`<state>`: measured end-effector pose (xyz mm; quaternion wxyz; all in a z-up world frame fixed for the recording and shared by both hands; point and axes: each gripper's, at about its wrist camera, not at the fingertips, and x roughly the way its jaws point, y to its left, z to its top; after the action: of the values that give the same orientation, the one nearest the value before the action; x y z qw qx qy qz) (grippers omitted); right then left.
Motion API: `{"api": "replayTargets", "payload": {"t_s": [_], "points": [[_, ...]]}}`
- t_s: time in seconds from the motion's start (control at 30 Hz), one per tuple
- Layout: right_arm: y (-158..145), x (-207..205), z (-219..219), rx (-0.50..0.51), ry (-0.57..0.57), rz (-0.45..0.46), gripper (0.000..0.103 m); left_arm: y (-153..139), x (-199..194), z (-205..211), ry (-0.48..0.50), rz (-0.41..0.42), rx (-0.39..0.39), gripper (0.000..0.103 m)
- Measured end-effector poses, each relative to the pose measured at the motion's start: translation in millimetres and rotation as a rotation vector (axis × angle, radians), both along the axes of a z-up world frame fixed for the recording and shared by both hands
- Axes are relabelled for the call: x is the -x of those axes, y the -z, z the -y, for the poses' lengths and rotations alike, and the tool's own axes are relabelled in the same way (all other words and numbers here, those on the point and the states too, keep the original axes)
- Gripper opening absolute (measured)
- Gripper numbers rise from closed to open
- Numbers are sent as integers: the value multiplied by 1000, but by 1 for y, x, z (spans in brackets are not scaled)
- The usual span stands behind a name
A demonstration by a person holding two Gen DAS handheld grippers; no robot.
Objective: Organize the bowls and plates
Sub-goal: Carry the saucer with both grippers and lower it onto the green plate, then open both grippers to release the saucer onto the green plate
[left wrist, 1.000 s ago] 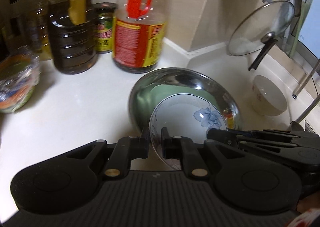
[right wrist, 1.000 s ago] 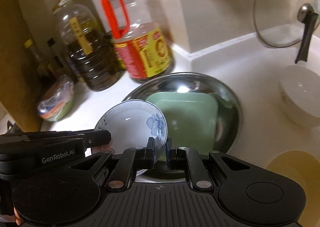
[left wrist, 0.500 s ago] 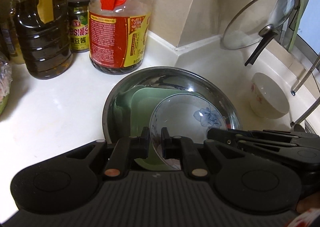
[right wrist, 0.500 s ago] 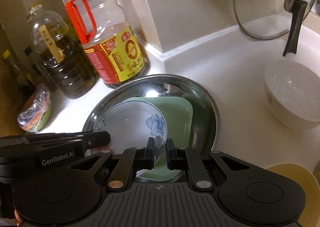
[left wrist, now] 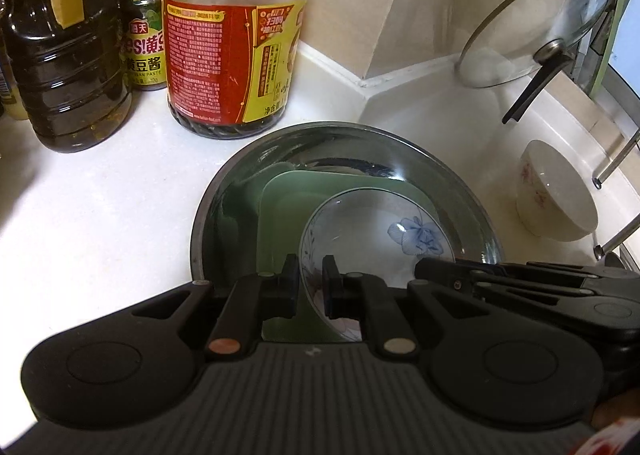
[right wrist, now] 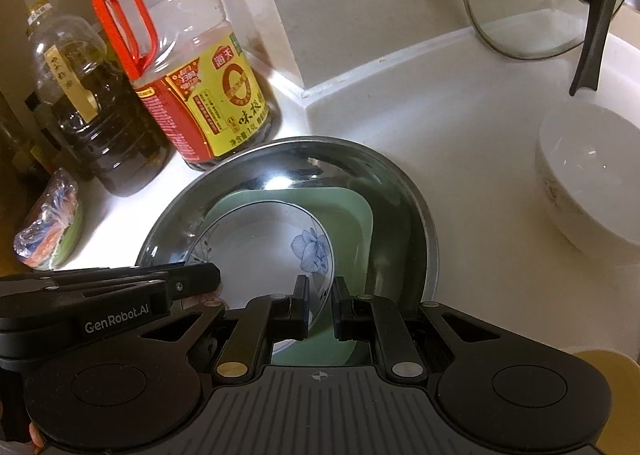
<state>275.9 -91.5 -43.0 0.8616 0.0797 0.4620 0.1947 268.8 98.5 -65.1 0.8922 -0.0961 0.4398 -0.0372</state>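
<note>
Both my grippers clamp one flowered dish (left wrist: 376, 231) by rim: left gripper (left wrist: 311, 283) on its left edge, right gripper (right wrist: 320, 303) on its right edge. Two-sided hold keeps dish level. Dish hangs over green square plate (left wrist: 288, 195) inside steel basin (left wrist: 224, 191), probably to nest smallest on top. White bowl (right wrist: 588, 179) waits apart on counter.

Right gripper (right wrist: 320, 301) clamped on rim of blue-flowered plate (right wrist: 264, 251), above green square plate (right wrist: 352, 215) inside steel basin (right wrist: 412, 191); left gripper (right wrist: 192, 279) alongside; white bowl (right wrist: 592, 183) apart.
</note>
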Motion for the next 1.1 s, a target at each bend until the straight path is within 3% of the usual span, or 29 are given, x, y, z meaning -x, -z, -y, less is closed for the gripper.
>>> {"api": "replayTargets", "payload": {"t_s": [0.57,0.8,0.87,1.03,1.1], "points": [[7,-8,-2,-2,13,-20,12,8,-10,-1,3,-25,6,10],[5,-7,-4,18,-6,11,13,3,-9,-2,-10,-10,-1,11],[4,-6,-5,23,-12,26,15,1,-7,-2,-12,-5,-1,11],[-1,-2,-2,-3,-18,56,38,-5,-2,0,-13,8,-10,12],[-5,1,-1,-5,-19,74,42,-7,1,1,-14,11,-13,13]]}}
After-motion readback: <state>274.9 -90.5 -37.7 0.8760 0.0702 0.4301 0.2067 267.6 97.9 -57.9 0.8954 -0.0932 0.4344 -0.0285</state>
